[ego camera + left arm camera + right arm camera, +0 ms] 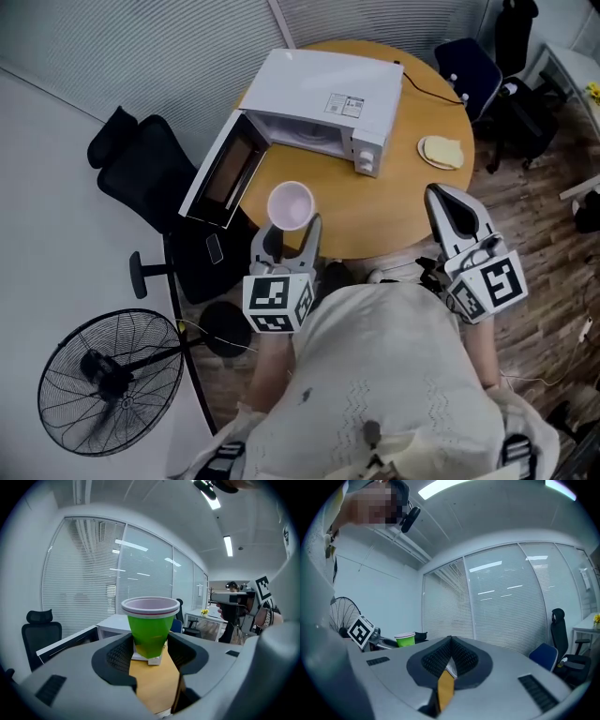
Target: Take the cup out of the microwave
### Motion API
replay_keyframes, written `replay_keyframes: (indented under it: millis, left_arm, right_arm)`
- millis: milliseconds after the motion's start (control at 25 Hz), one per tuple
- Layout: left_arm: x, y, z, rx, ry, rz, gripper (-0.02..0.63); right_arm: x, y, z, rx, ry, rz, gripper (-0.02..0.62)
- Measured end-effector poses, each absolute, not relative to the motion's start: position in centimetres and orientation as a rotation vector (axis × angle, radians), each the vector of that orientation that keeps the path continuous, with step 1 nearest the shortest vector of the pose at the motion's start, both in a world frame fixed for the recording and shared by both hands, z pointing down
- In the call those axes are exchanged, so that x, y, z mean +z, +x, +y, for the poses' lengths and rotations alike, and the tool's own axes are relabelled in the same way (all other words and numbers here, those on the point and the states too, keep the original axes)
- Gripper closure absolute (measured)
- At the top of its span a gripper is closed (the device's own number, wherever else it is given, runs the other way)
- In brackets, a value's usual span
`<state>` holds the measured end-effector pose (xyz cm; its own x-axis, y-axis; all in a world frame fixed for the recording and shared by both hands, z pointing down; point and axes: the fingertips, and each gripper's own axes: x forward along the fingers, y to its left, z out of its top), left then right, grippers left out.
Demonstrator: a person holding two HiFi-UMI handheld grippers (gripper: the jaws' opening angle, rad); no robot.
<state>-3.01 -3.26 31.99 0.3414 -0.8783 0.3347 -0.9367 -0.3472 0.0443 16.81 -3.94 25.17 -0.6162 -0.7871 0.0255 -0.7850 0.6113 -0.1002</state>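
Green cup (150, 629) out of microwave (323, 98), so main job looks done. In head view cup sits centre frame, clamped between pads of left gripper (289, 234), over near edge of wooden worktop (375, 211) and apparently clear of it, well apart from oven. Microwave door (223, 171) hangs open, upper left; cavity not visible. Right gripper (449, 641), right of frame, jaws pressed together, carrying nothing. Remaining, by my read: set cup down on worktop, perhaps close door.

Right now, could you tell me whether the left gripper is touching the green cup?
Touching. In the left gripper view, the left gripper clamps the green cup from both sides.
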Motion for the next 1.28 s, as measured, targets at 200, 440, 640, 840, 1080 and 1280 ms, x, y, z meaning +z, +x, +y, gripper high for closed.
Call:
replay_keyframes:
  millis: [200, 440, 640, 840, 1080, 1280]
  left_arm:
    - [32.8, -2.4, -2.6, 0.388, 2.379, -1.623, 0.357]
    - [33.5, -2.4, -2.2, 0.393, 2.379, -1.609, 0.357]
    - [33.7, -2.1, -2.1, 0.397, 2.394, -1.598, 0.357]
    - [34.0, -2.2, -2.1, 0.401, 2.385, -1.605, 0.357]
    - [34.2, -1.9, -2.2, 0.415, 2.382, -1.606, 0.356]
    - [34.8, -1.7, -2.2, 0.436, 2.384, -1.594, 0.357]
  right_arm:
    - [25.7, 16.0, -3.4, -0.169, -1.346, 2.823, 0.588]
    - [26.5, 14.8, -2.6, -0.196, -1.314, 2.849, 0.588]
    - [26.8, 14.8, -2.7, -0.198, -1.311, 2.863, 0.589]
    - [27.1, 14.8, -2.8, -0.211, -1.311, 2.857, 0.589]
    - [27.5, 15.3, -3.1, -0.228, -1.318, 2.850, 0.589]
    - [27.7, 15.9, -3.4, -0.237, -1.332, 2.835, 0.589]
